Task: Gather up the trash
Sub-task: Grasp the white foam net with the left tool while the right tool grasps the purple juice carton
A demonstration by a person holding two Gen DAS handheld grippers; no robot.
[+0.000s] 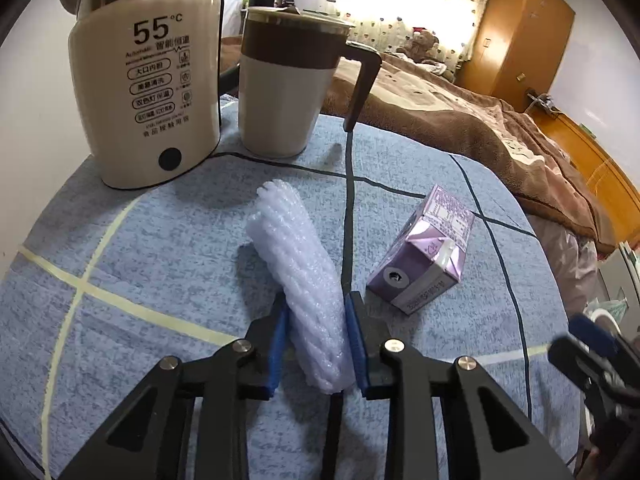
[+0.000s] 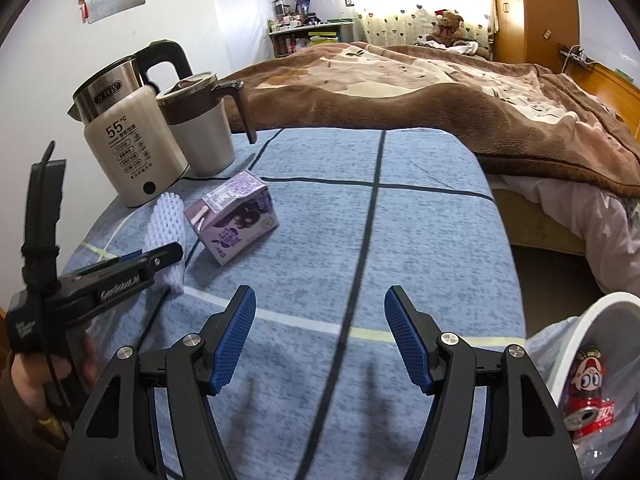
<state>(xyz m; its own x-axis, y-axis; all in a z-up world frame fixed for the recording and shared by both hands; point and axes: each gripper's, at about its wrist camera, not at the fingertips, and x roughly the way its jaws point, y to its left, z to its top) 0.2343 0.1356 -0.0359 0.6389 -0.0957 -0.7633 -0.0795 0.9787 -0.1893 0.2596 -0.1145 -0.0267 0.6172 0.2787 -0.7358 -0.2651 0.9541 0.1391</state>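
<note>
Partly done: one piece binned, one in the grip, one left

So far the collecting looks roughly a third of the way along, judging by where things lie. At the lower right of the right wrist view a white bin (image 2: 576, 320) with a clear liner holds a red drink can (image 2: 588, 396), so at least one piece of trash is already in.

The left gripper (image 1: 316, 344) has its blue pads pressed against both sides of a white foam net sleeve (image 1: 296, 264), which still lies on the blue checked surface (image 1: 140, 248) at the centre of the left wrist view; it is gripped but, as far as I can tell, not yet lifted.

Just beside it, to the right, a purple drink carton (image 1: 420, 252) lies on its side, untouched. The right gripper (image 2: 320, 340) stands wide open with nothing between its pads, low in its own view and well short of the carton.

The kettle (image 1: 148, 88) and lidded mug (image 1: 288, 80) at the upper left look like things that stay.

Left to do, I judge: carry the sleeve to the bin, then pick up the carton and drop it in too
</note>
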